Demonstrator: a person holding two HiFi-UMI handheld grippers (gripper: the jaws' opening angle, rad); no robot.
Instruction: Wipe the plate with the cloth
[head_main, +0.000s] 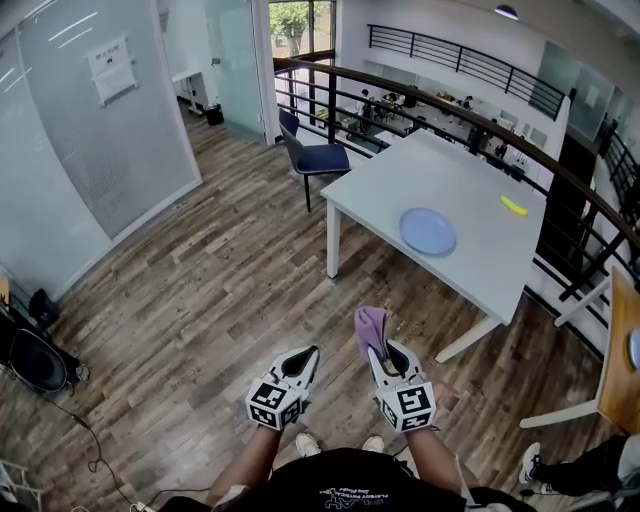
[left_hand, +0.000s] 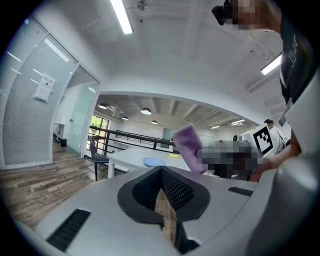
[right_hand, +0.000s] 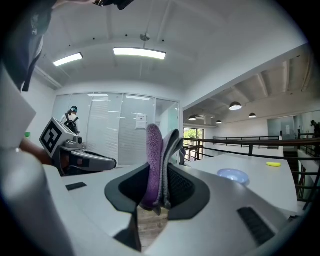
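From the head view, we see the plate (head_main: 428, 231) lying flat on the white table (head_main: 470, 185), far ahead and to the right, with a small yellow thing (head_main: 514, 206) farther right on the same table and well apart from it. The plate looks bare, with nothing on it that we can make out. Near us, over the wood floor (head_main: 200, 290), the right gripper (head_main: 384, 352) is clamped on the purple cloth (head_main: 370, 327), which stands up out of its tips, and the left gripper (head_main: 311, 351) sits just beside it with nothing in it. In the left gripper view, its jaws are pressed together on nothing; beyond them the cloth (left_hand: 187, 145) rises at the right and the plate (left_hand: 153, 162) shows small on the far table. In the right gripper view, the cloth (right_hand: 154, 160) is folded and pinched between the jaws near its lower edge, its free part standing above them, and the plate (right_hand: 233, 175) lies far off to the right. We judge the cloth soft, light and limp, so a grip near a fold with a loose length left over should suit wiping. The plate looks rigid, smooth and likely to slide, so the empty gripper may need to steady its rim.
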